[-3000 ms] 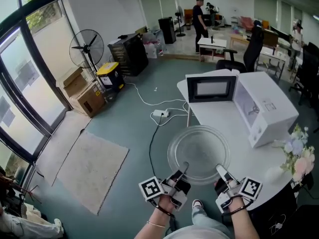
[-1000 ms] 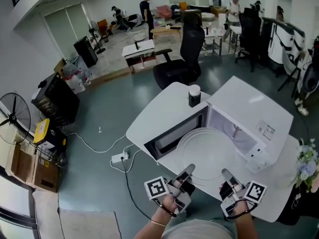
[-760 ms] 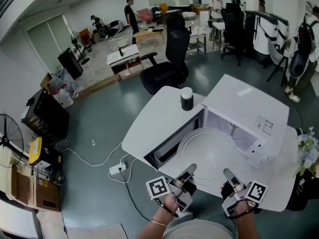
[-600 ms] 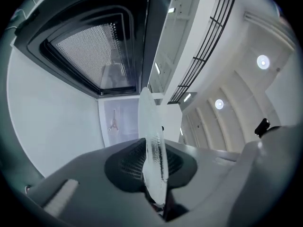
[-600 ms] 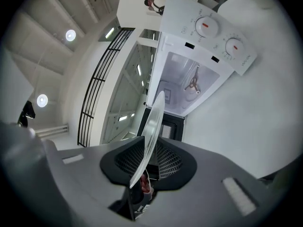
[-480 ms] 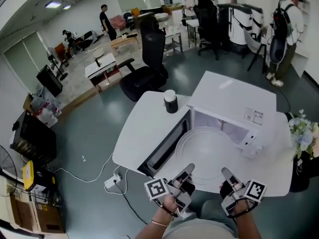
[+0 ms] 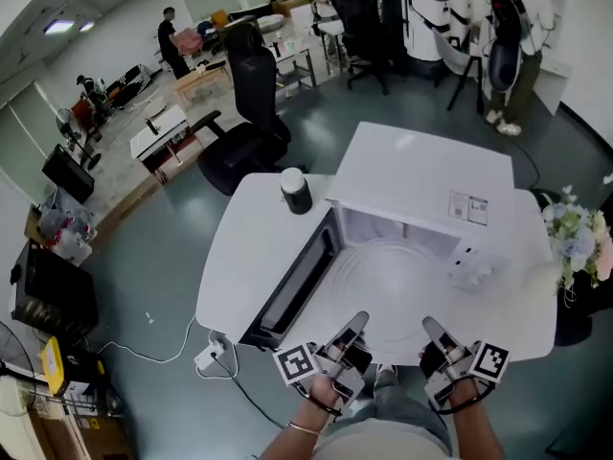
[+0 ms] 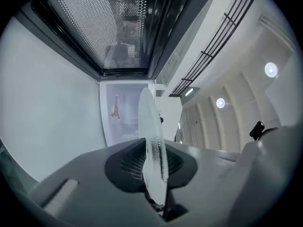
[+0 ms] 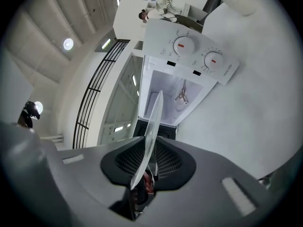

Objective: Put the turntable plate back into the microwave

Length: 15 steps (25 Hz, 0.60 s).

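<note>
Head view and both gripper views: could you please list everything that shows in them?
turntable plate: one, clear glass, held level at the microwave's open front
microwave: one, white, on the table, door swung open leftward
table: one, white, under the microwave
cylinder: one, black with white top, on the table left of the microwave
flowers: one bunch, pale, right edge
office chair: one, black, beyond the table
people: several, far background
left gripper: one, dark grey, shut on the plate's near rim
right gripper: one, dark grey, jaws just closing further on the plate's near rim
</note>
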Available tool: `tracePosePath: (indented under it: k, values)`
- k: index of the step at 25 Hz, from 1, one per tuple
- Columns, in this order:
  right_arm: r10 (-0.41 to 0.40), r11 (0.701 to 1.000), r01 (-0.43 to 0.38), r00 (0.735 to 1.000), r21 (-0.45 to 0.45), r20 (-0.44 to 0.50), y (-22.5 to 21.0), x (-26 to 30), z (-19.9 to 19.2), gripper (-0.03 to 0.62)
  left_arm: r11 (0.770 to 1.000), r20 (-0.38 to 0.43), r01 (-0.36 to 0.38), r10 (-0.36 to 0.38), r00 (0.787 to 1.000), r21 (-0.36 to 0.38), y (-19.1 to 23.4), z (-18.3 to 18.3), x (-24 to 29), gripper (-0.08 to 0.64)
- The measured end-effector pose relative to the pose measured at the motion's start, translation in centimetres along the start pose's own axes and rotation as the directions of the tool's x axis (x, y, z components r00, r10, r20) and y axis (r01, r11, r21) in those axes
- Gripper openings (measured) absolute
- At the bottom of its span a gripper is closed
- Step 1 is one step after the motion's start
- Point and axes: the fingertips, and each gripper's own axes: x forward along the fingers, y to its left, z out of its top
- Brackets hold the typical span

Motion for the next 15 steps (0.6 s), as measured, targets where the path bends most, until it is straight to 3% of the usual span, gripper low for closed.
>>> tracePosePath:
  k: [7, 15]
  values:
    - [0.075, 0.984, -0.083, 0.996, 0.159, 0.054, -1.1, 0.3, 0.2, 0.054, 1.0, -0.02, -0.009, 0.01, 1.0, 0.014, 1.3, 0.2, 0.6, 0.043]
    - [0.09, 0.973, -0.11, 0.99, 0.201, 0.105, -3.1, 1.0, 0.6, 0.048, 0.999, -0.048, 0.017, -0.015, 0.999, 0.035, 3.3, 0.8, 1.8, 0.044]
